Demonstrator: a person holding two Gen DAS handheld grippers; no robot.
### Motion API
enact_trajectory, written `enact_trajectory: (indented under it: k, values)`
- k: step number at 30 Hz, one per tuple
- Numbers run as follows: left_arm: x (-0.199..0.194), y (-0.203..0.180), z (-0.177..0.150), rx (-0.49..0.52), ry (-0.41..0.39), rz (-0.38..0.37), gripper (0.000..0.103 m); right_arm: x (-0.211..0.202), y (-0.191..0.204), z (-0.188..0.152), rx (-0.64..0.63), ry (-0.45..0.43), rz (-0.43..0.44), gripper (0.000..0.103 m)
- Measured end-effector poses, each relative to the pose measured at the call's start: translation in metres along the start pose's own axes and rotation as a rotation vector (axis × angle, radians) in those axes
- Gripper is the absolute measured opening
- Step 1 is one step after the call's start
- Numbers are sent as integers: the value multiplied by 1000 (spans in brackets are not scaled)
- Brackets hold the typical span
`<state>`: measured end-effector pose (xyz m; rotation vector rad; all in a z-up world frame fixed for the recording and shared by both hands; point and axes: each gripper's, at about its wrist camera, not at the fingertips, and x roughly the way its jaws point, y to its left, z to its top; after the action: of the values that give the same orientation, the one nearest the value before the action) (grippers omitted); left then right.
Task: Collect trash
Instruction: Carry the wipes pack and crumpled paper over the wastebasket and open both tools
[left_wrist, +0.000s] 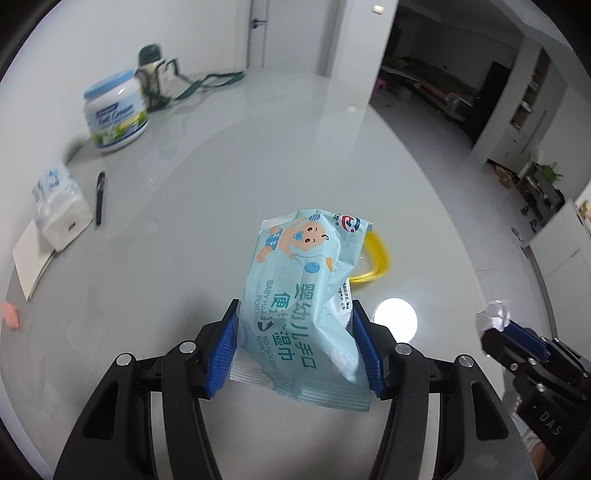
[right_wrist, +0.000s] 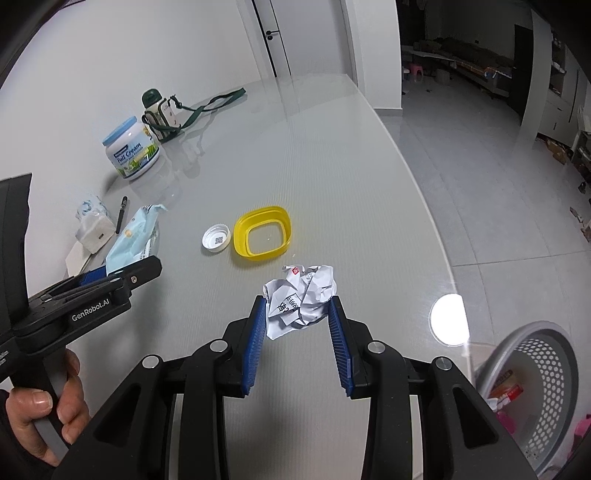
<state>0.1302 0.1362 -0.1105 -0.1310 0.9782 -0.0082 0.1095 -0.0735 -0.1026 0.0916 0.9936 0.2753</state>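
My left gripper (left_wrist: 293, 314) is shut on a light blue baby wipes packet (left_wrist: 306, 295) and holds it above the grey table; the packet also shows in the right wrist view (right_wrist: 129, 240). My right gripper (right_wrist: 297, 302) is shut on a crumpled white paper ball (right_wrist: 301, 299), held just above the table. In the left wrist view the right gripper (left_wrist: 498, 321) appears at the far right with the paper (left_wrist: 493, 315) at its tips. A grey perforated trash basket (right_wrist: 543, 391) stands on the floor at the lower right, holding some wrappers.
A yellow square ring (right_wrist: 263, 235) and a white bottle cap (right_wrist: 216, 239) lie mid-table. A milk powder jar (right_wrist: 131, 152), a green-capped bottle with strap (right_wrist: 159, 114), a pen (right_wrist: 121, 214), a tissue pack (right_wrist: 92, 227) and a pink scrap (left_wrist: 10, 314) sit at the left.
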Motion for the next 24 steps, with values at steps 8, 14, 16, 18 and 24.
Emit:
enact_trajectory:
  k: [8, 14, 16, 18, 24]
  values:
    - [-25, -57, 1, 110, -23, -73, 56, -38, -33, -10, 47, -38, -38, 33]
    - [-37, -110, -4, 201, -29, -138, 56, -72, -75, -26, 113, -69, -90, 33]
    - [-41, -132, -7, 239, -28, -166, 56, -82, -92, -33, 140, -76, -112, 33]
    - [-42, -151, -13, 271, -24, -187, 56, -94, -112, -42, 173, -82, -137, 33]
    - [-44, -215, -32, 377, 8, -259, 56, -118, -166, -68, 258, -81, -195, 33]
